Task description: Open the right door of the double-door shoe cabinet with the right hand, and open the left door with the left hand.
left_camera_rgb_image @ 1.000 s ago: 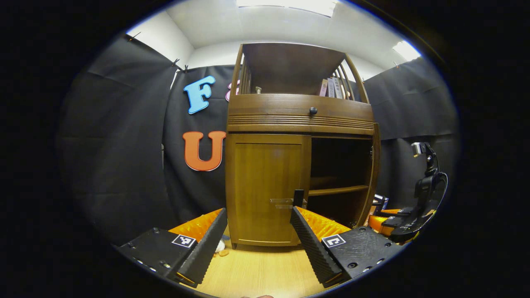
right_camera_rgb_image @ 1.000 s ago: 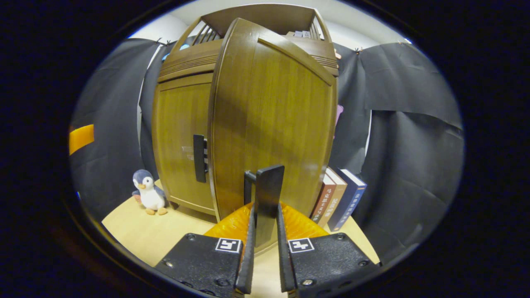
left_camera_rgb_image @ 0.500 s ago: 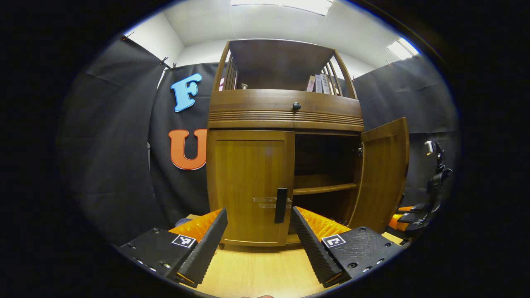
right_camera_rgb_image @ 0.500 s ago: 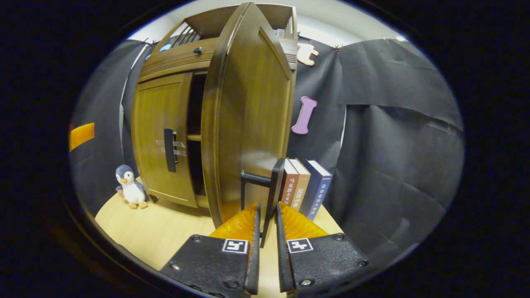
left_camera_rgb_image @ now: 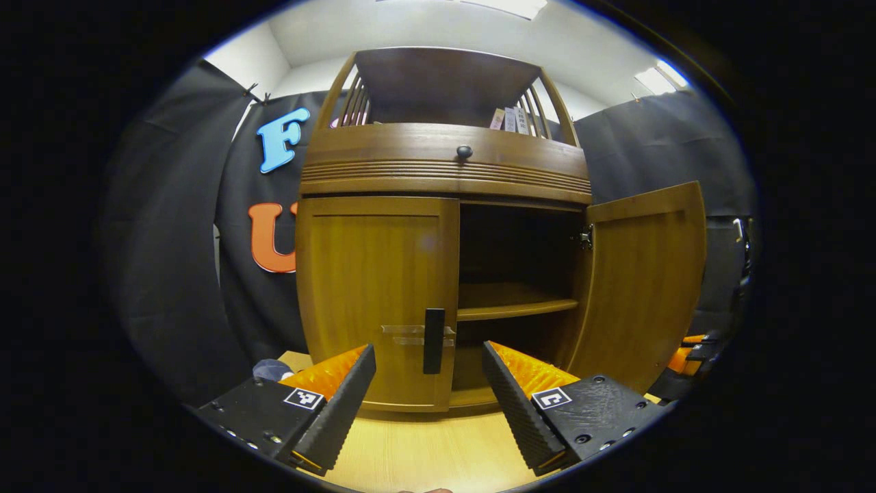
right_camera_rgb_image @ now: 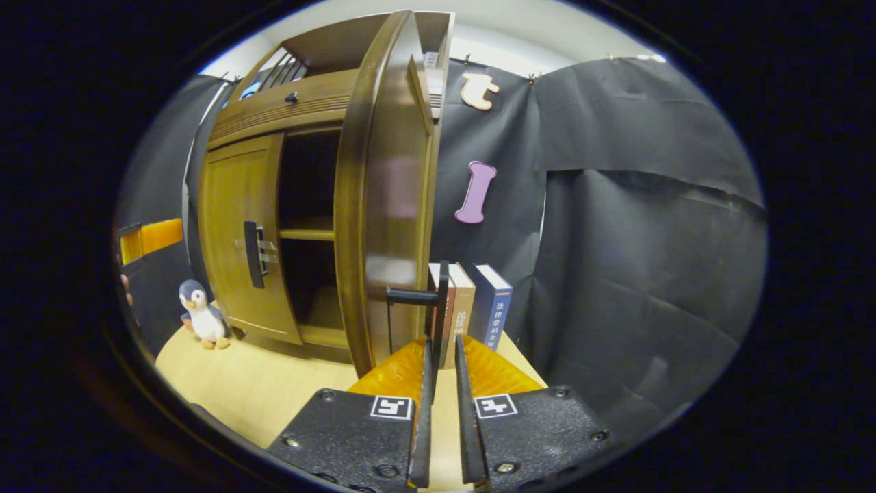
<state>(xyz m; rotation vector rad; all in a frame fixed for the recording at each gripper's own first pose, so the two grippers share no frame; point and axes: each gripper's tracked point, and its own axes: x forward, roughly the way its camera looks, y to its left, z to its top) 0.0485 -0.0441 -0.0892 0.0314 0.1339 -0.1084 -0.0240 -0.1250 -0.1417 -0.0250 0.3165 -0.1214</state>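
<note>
The wooden shoe cabinet [left_camera_rgb_image: 445, 164] stands on a light table. Its left door [left_camera_rgb_image: 373, 287] is closed, and the black handle [left_camera_rgb_image: 434, 340] on it sits just beyond and between my left gripper's [left_camera_rgb_image: 428, 380] open fingers, apart from both. The right door [left_camera_rgb_image: 643, 287] is swung wide open, baring a dark inside with a shelf [left_camera_rgb_image: 513, 308]. In the right gripper view this door [right_camera_rgb_image: 380, 205] appears nearly edge-on. My right gripper [right_camera_rgb_image: 442, 349] is shut on its black handle [right_camera_rgb_image: 441, 301]. The left door [right_camera_rgb_image: 236, 233] and its handle [right_camera_rgb_image: 252, 253] lie further left.
A toy penguin [right_camera_rgb_image: 200, 315] stands on the table [right_camera_rgb_image: 274, 390] by the cabinet's left corner. Three upright books [right_camera_rgb_image: 475, 301] lean against the booth wall behind the open door. A drawer with a round knob [left_camera_rgb_image: 464, 151] runs above the doors.
The right door has swung further open with my right gripper holding its handle. My left gripper has drawn nearer the left door, whose handle now lies between its open fingers.
</note>
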